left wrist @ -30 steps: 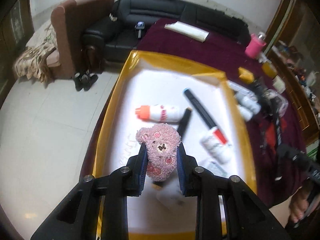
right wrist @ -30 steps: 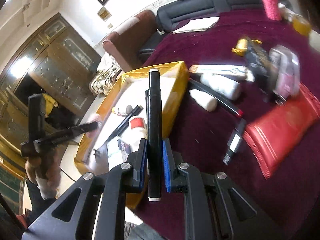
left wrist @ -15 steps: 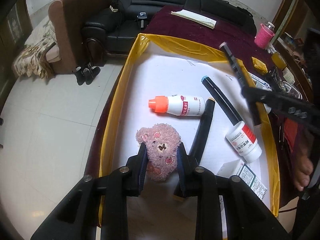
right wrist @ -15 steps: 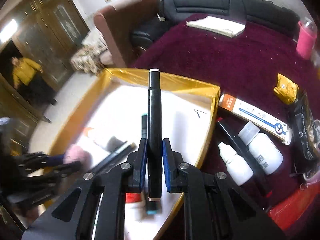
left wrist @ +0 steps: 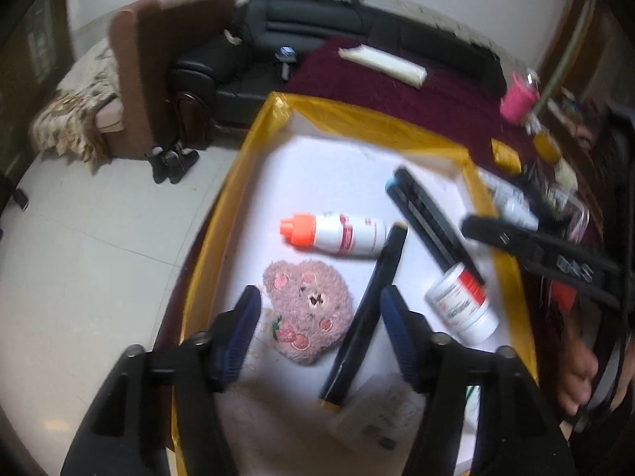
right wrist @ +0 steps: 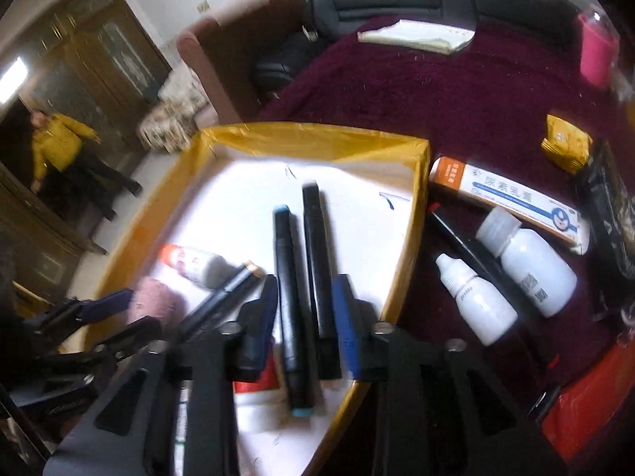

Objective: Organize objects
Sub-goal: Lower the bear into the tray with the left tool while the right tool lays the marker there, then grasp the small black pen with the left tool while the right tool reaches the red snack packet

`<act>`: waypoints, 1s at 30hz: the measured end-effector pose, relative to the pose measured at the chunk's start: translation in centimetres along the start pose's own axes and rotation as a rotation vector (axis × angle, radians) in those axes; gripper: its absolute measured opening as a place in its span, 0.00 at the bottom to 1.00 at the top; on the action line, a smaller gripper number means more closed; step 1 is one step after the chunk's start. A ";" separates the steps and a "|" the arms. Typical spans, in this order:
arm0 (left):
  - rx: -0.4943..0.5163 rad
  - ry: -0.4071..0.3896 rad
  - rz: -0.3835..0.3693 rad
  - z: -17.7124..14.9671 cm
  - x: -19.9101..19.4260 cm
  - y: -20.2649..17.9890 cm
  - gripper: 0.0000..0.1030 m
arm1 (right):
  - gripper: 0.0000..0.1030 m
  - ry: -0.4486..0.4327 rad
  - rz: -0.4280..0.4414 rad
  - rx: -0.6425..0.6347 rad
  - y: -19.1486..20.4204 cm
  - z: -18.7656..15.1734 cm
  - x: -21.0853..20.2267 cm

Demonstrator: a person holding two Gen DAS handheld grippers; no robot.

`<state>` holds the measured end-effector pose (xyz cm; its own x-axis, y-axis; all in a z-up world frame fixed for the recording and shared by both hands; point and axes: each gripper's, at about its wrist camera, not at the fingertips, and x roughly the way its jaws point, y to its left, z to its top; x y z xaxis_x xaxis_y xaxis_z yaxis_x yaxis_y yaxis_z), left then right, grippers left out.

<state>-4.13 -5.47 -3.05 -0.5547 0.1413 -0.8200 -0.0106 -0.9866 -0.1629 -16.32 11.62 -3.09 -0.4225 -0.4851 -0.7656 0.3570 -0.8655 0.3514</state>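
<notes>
A yellow-rimmed tray [left wrist: 222, 214] with a white floor lies on the maroon table. My left gripper [left wrist: 317, 313] is open over it; the pink plush bear [left wrist: 307, 309] lies loose on the tray between the fingers. My right gripper [right wrist: 305, 297] is open over the tray's [right wrist: 317, 139] right side. Two black markers [right wrist: 319, 273] lie side by side on the tray between its fingers. The same markers [left wrist: 428, 214] show in the left wrist view. An orange-capped white bottle [left wrist: 337, 234], a black pen [left wrist: 369, 309] and a red-labelled white bottle [left wrist: 462, 303] also lie in the tray.
On the maroon cloth right of the tray lie a white dropper bottle [right wrist: 476, 305], a larger white bottle [right wrist: 528, 261], an orange-and-white box [right wrist: 512, 198], a yellow packet [right wrist: 565, 146], a red pouch [right wrist: 591, 408] and a pink cup [right wrist: 597, 53]. A sofa [left wrist: 337, 27] stands behind.
My left gripper has opened and let go of the bear, which now lies on the tray. My right gripper has opened and released its black marker beside the other marker.
</notes>
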 end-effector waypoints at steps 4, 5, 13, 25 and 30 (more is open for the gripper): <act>-0.060 -0.085 0.020 -0.3 -2.3 -0.9 0.62 | 0.56 -0.085 0.075 0.055 -1.2 -1.4 -3.7; -0.061 -0.114 0.016 -0.5 -3.1 -1.8 0.62 | 0.57 -0.103 0.098 0.068 -1.7 -2.0 -4.8; 0.050 -0.171 -0.172 -1.8 -5.8 -11.7 0.71 | 0.69 -0.217 0.164 0.147 -6.5 -8.9 -12.5; 0.283 0.035 -0.223 -2.3 1.7 -24.7 0.71 | 0.69 -0.241 0.057 0.400 -16.4 -16.2 -16.0; 0.290 0.105 -0.129 -2.6 5.3 -26.3 0.56 | 0.69 -0.251 0.032 0.451 -18.3 -16.8 -16.6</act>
<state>-4.58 21.45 -4.52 -0.4448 0.2594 -0.8572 -0.3198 -0.9401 -0.1185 -1.88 37.58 -5.83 -0.6240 -0.4794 -0.6171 0.0021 -0.7908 0.6121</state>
